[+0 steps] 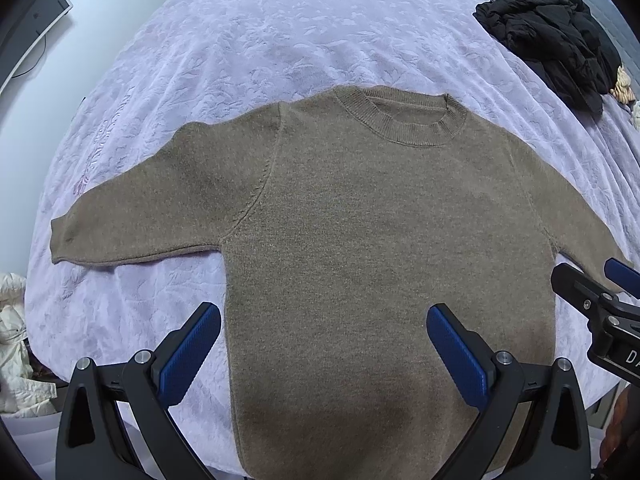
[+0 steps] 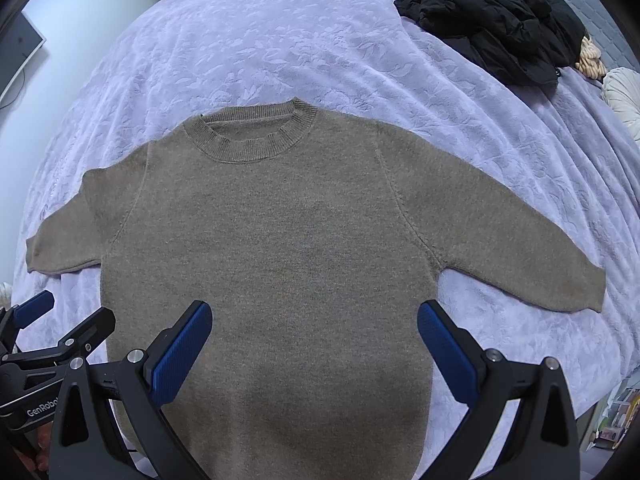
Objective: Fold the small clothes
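Note:
A small brown knit sweater [image 1: 360, 240] lies flat and face up on the lavender bedspread [image 1: 260, 40], collar away from me, both sleeves spread out sideways. It also shows in the right wrist view [image 2: 288, 248]. My left gripper [image 1: 324, 316] is open and empty, hovering above the sweater's lower body near its left side. My right gripper [image 2: 314, 314] is open and empty, hovering above the lower body near its right side. Each gripper shows at the edge of the other's view: the right one [image 1: 596, 280] and the left one [image 2: 60, 316].
A crumpled black jacket [image 2: 492, 12] lies at the far right of the bedspread [image 2: 280, 40], also in the left wrist view [image 1: 556, 32]. A cream cushion [image 2: 624, 96] sits beyond it. A monitor [image 1: 36, 16] stands at the left wall. White fabric [image 1: 16, 360] lies beside the bed.

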Motion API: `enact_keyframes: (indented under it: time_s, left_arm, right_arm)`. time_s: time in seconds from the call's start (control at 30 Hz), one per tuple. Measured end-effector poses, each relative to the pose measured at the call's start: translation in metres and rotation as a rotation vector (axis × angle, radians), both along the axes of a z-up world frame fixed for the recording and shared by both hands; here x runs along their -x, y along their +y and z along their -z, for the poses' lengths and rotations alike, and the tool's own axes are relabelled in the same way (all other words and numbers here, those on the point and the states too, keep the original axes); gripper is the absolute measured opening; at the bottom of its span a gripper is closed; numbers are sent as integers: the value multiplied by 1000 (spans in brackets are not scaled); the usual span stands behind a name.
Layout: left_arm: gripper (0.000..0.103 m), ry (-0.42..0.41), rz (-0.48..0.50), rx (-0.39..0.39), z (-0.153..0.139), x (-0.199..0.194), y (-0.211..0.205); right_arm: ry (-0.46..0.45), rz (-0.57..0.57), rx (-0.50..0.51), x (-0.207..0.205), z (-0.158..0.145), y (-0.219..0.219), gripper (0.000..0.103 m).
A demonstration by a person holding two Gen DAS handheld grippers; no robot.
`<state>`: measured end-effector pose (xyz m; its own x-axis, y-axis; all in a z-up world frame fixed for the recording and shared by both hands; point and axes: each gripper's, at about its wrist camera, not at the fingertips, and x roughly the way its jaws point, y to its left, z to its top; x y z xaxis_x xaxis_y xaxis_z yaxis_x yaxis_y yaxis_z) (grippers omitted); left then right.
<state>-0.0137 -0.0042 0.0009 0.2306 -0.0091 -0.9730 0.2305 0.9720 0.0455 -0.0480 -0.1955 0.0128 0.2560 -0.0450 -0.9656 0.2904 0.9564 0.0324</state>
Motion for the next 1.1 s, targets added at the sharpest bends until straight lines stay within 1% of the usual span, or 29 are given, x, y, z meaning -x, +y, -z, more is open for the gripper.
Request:
enact_keyframes:
  time_s: [0.2, 0.47, 0.8, 1.1]
  left_arm:
    - [103, -1, 6, -26, 2, 0, 0]
    - [103, 25, -3, -2, 4, 2, 2]
    - [103, 10, -14, -34, 5, 3, 4]
    - [103, 34, -17, -17, 10, 1, 7]
  right_arm:
    - [0, -1, 1, 1, 0, 0, 102]
    - [2, -2, 2, 1, 0, 1, 102]
    - [6, 1, 2, 1, 1, 0, 102]
    - [22, -2, 5, -1, 3, 1, 102]
